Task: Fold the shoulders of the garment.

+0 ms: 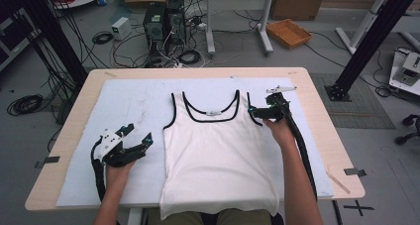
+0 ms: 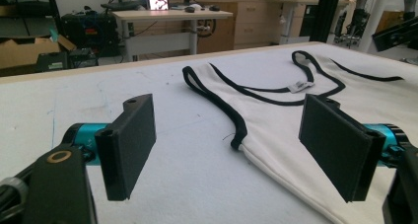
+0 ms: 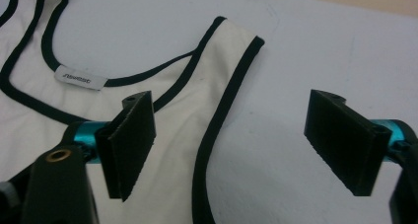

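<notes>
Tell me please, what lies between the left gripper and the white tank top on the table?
Nothing: in the high view, only bare white mat separates the left gripper from the tank top.

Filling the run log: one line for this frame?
left gripper: open, beside tank top | right gripper: open, over right strap | nothing held

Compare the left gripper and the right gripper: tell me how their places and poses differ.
The left gripper sits beside the tank top, over the white mat near the armhole's lower corner; the right gripper is up at the shoulder strap. The left gripper's fingers frame mostly mat plus the top's side edge; the right gripper's fingers straddle the strap's black-trimmed outer edge. Both are open and hold nothing.
</notes>
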